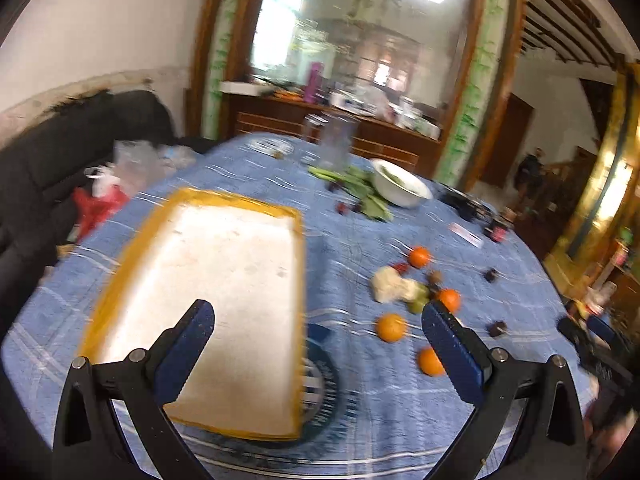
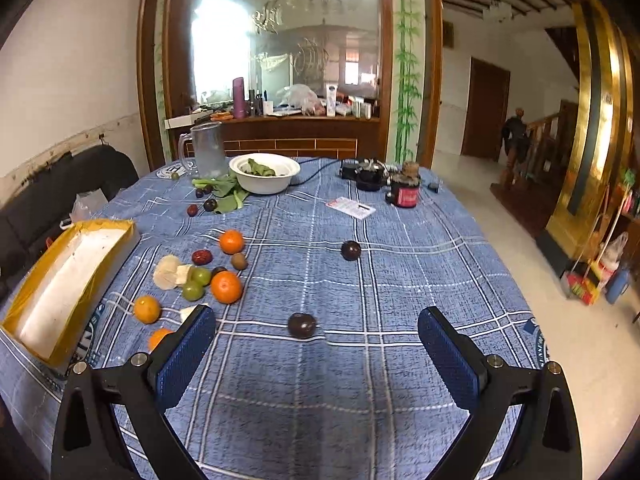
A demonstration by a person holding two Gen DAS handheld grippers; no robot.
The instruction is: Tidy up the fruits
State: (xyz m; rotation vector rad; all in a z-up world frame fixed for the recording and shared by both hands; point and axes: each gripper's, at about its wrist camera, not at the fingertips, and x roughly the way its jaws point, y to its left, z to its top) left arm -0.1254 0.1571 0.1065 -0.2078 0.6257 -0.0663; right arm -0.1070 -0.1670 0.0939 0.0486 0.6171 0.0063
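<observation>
Blue checked tablecloth (image 2: 360, 280) over round table. Oranges (image 2: 227, 287) clustered with green fruits (image 2: 193, 291) just beside yellow-rimmed tray (image 2: 60, 280), none inside. Dark plum (image 2: 302, 325) lying apart, between right gripper (image 2: 316, 344) fingers' line of sight. Left gripper (image 1: 316, 336) spread wide over tray edge, holding nothing; right gripper likewise spread, holding nothing. White bowl (image 2: 264, 172) with greens and pitcher (image 2: 207, 149) at far side.

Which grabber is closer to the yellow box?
Left. The left gripper hangs open right over the yellow box. The right gripper is off to the box's right, above a dark plum.
</observation>
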